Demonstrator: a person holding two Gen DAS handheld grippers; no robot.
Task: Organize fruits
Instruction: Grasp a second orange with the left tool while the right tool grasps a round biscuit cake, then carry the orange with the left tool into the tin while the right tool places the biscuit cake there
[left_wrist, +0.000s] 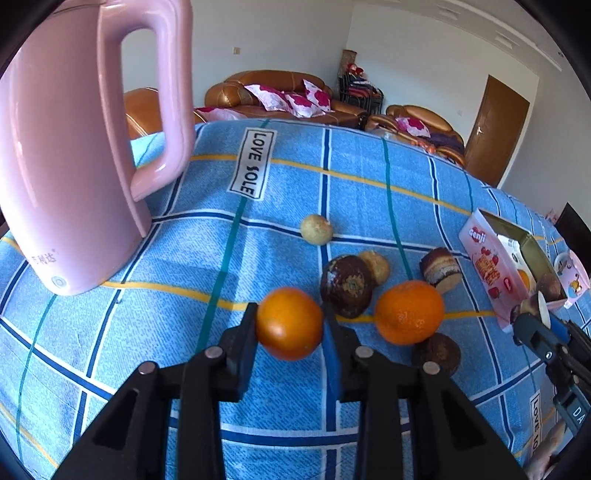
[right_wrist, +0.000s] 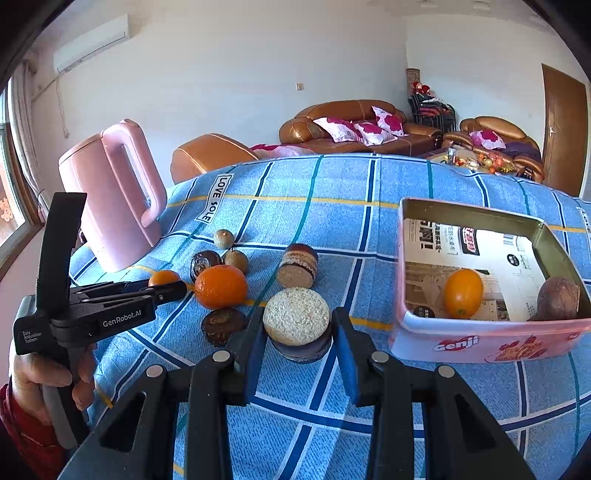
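My left gripper (left_wrist: 290, 325) is shut on an orange (left_wrist: 289, 324) just above the blue checked cloth; it also shows in the right wrist view (right_wrist: 173, 288). My right gripper (right_wrist: 297, 332) is shut on a round speckled-top cake (right_wrist: 296, 321), held near the pink Genji tin (right_wrist: 480, 341). The tin holds an orange (right_wrist: 463, 293) and a brown fruit (right_wrist: 557, 299). On the cloth lie a second orange (left_wrist: 409, 312), a dark round fruit (left_wrist: 346, 291), two pale small fruits (left_wrist: 316, 229), a layered cake (left_wrist: 441, 270) and a dark cake (left_wrist: 437, 352).
A tall pink kettle (left_wrist: 66, 177) stands at the left of the table. The tin (left_wrist: 491, 266) sits at the right edge with a small cup (left_wrist: 574, 275) behind it. Sofas and a door lie beyond the table.
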